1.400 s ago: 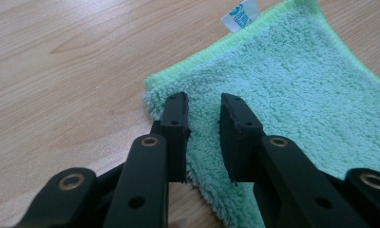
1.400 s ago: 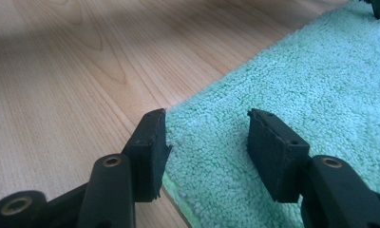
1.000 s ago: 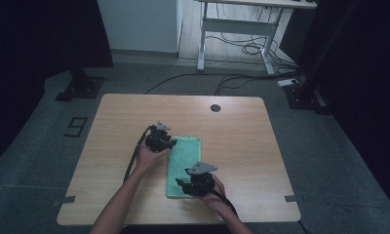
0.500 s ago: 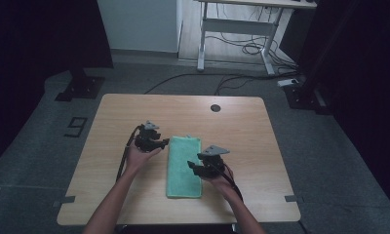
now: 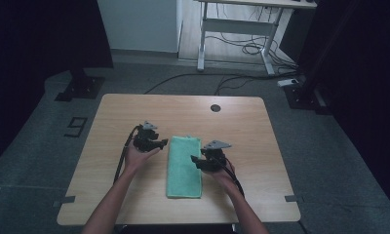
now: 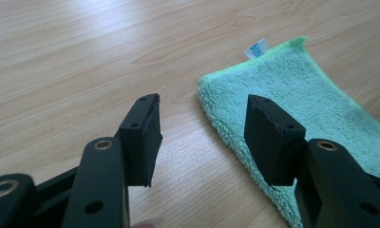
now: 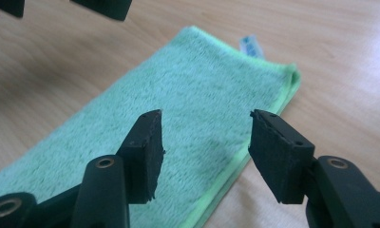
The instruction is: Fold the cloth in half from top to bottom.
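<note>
A green towel (image 5: pixel 185 165) lies folded into a long strip on the middle of the wooden table (image 5: pixel 134 109). A white tag (image 6: pixel 255 48) sticks out at its far end. My left gripper (image 5: pixel 162 143) is beside the towel's far left corner. In the left gripper view its jaws have just been opening and my left gripper (image 6: pixel 202 130) stands open over that corner of the towel (image 6: pixel 292 90), gripping nothing. My right gripper (image 5: pixel 195 162) is at the towel's right edge. In the right gripper view, my right gripper (image 7: pixel 204 142) hovers open above the towel (image 7: pixel 193 85).
A dark round hole (image 5: pixel 215 107) sits near the table's far edge. Black cables trail from both grippers along the forearms. On the floor behind stand a white desk frame (image 5: pixel 234 29) with loose cables and a black stand base (image 5: pixel 80 87).
The left gripper has drawn back to the left off the towel's far corner and its jaws have spread. The right gripper has moved from over the towel's near part to its right edge.
</note>
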